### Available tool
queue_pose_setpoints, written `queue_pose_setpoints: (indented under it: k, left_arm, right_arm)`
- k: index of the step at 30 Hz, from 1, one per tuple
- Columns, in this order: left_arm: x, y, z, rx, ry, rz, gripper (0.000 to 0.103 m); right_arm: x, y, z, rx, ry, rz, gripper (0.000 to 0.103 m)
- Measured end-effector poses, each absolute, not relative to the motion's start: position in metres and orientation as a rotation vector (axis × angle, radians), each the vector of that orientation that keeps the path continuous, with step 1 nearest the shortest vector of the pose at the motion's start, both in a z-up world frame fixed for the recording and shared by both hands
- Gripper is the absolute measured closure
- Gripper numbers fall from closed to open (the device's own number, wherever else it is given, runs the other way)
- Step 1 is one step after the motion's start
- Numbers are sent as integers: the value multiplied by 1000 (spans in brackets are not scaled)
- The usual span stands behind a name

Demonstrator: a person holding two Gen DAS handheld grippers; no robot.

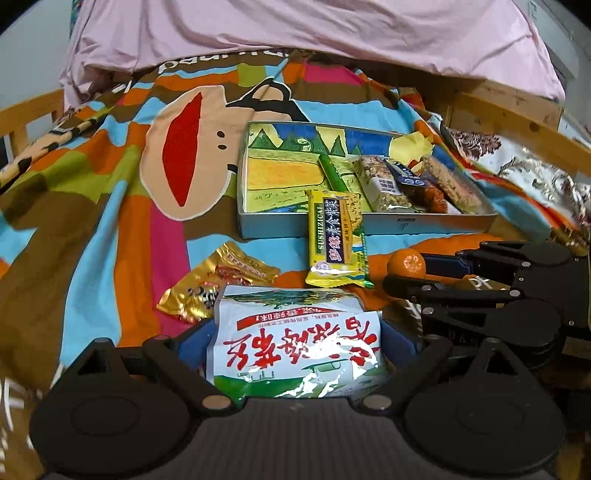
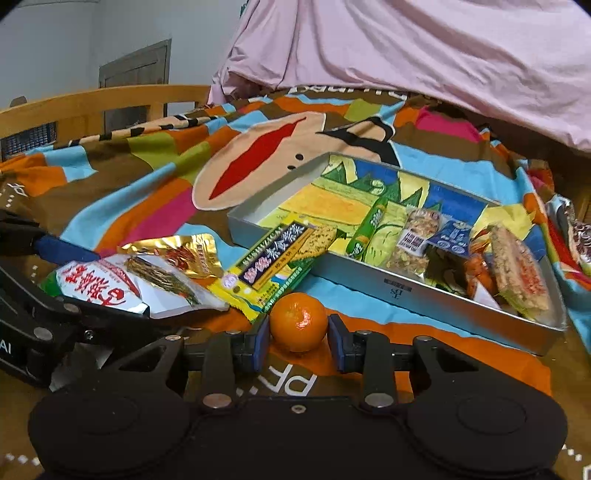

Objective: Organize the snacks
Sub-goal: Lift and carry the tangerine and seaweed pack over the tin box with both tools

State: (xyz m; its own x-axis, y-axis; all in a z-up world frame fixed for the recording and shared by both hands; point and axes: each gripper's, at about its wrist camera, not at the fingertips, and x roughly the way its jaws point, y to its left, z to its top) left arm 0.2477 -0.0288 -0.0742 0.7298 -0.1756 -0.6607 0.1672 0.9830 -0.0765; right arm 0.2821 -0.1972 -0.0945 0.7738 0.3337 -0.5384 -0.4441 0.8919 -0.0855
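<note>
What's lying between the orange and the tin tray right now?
Bare bedsheet only, seen in the right wrist view: nothing lies between the orange and the tray. The yellow seaweed packet leans on the tray's rim further left.

You're over soft printed cloth, the bedspread (image 1: pixel 92 229), with a matt pink sheet (image 1: pixel 295 33) behind. The tin (image 2: pixel 402 291) is smooth brushed metal. The white packet (image 1: pixel 295 350) and gold packet (image 1: pixel 218 280) are glossy, crinkled foil-plastic. The mandarin (image 2: pixel 298 321) has dimpled, shiny peel.

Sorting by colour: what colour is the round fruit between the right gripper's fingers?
Orange: the mandarin, clearest in the right wrist view.
</note>
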Motion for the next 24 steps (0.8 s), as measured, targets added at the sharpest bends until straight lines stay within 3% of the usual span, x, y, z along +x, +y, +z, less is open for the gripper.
queue_pose_setpoints:
  k: [13, 24]
  left_arm:
    - [206, -24, -43, -167, 622, -137, 7]
    - [257, -29, -16, -316, 475, -104, 7]
  right_arm:
    - [253, -214, -61, -143, 449, 392, 67]
    - [273, -233, -48, -59, 386, 321, 67]
